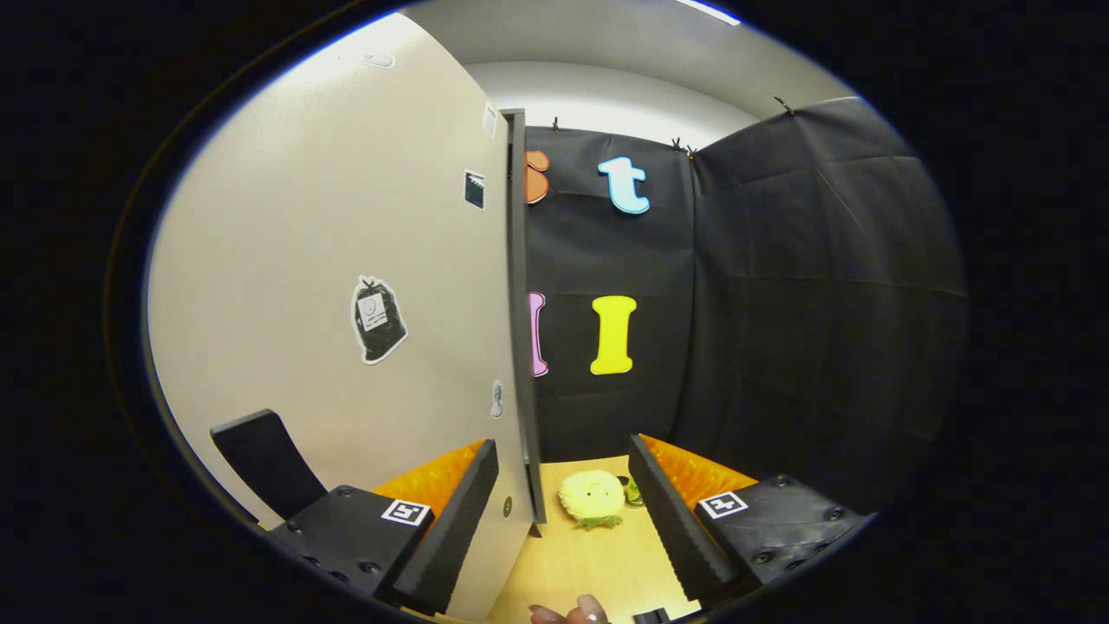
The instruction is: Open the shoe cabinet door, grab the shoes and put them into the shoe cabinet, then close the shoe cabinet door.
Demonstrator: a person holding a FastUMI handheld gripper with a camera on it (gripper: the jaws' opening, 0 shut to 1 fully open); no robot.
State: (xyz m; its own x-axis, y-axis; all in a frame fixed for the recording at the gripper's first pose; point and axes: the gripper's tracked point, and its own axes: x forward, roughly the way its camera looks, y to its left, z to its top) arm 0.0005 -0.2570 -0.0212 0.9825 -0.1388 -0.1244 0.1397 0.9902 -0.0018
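Straddling the door's (346,286) free edge, the gripper (563,511) was spread wide, nothing pinched: left finger against the door face, right finger clear on the far side. Bare wooden floor (589,563) lay between them. A yellow plush slipper (592,497) sat just ahead. Fingertips of a hand (572,614) showed below the fingers.

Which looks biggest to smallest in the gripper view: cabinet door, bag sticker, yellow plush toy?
1. cabinet door, largest, though nearest the camera, its edge between the open hand-held gripper fingers.
2. bag sticker and yellow plush toy look alike; unranked.
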